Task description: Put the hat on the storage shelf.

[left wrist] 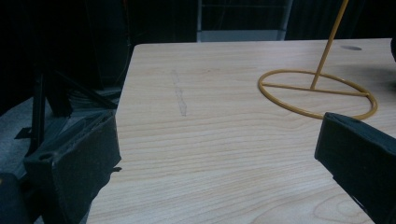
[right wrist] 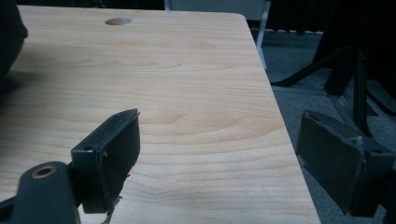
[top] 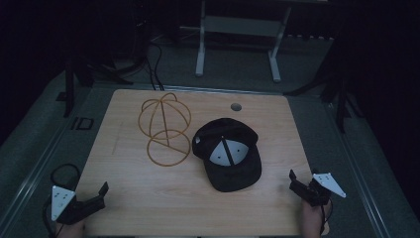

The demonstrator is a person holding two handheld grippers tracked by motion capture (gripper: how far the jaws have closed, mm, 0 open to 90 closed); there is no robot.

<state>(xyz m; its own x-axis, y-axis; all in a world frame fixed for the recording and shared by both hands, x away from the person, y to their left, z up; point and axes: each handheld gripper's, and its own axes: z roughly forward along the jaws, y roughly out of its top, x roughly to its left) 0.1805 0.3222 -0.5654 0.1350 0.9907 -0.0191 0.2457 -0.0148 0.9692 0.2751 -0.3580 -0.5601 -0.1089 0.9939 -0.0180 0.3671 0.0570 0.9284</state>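
A black cap (top: 229, 153) with a white front panel lies on the wooden table (top: 148, 193), right of centre; its dark edge (right wrist: 9, 37) shows in the right gripper view. Left of it stands a yellow wire cap stand (top: 165, 130), its ring base (left wrist: 317, 93) flat on the wood. My left gripper (top: 96, 198) rests at the near left corner, open, nothing between its jaws (left wrist: 219, 163). My right gripper (top: 300, 184) sits at the near right edge, open and empty (right wrist: 219, 154).
A round cable hole (top: 236, 106) pierces the table's far right part. Beyond the table stand a white desk frame (top: 237, 44) and dark stands on grey floor. Cables (top: 153, 64) trail on the floor at the far left.
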